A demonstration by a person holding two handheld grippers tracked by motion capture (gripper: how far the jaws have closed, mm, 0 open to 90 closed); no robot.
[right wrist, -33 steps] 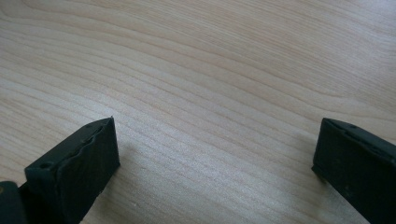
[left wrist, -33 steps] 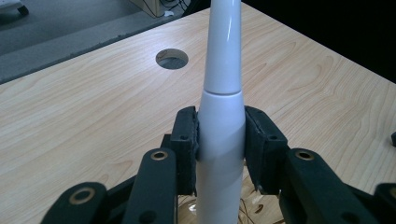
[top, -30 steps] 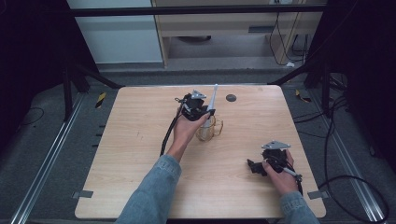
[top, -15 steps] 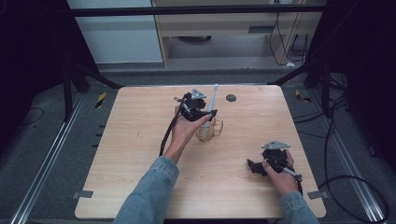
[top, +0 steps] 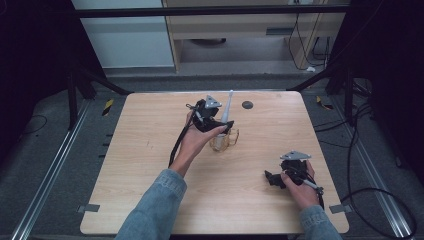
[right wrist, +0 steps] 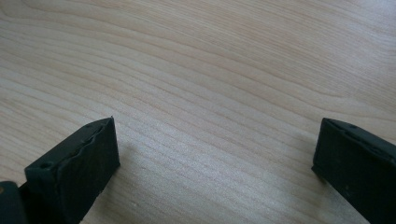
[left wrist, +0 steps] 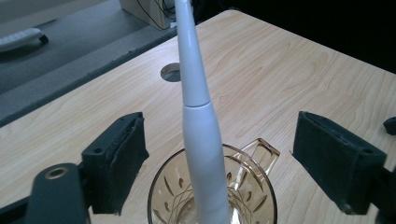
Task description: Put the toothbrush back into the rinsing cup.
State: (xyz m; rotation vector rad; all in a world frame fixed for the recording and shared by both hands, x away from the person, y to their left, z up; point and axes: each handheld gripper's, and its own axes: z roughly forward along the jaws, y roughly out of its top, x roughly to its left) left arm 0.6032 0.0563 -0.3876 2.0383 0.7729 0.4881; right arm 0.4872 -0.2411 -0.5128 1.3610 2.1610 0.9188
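Near desk (top: 150, 165) centre | toothbrush (left wrist: 198, 126) upright in amber glass cup (left wrist: 261, 186) | left hand-held gripper (left wrist: 219, 158) just opening, pads clear | step: release; next: straight withdrawal | right hand-held gripper (right wrist: 215, 163) open, empty, near-right corner.

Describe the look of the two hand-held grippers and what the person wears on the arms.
Both tools are black. The left hand-held gripper and the right hand-held gripper each carry a grey three-cornered plate on top and trail a black cable. Their jaws are blocky black bars with flat dark pads, one showing a small screw hole. The person's sleeves are blue denim, reaching to the wrists.
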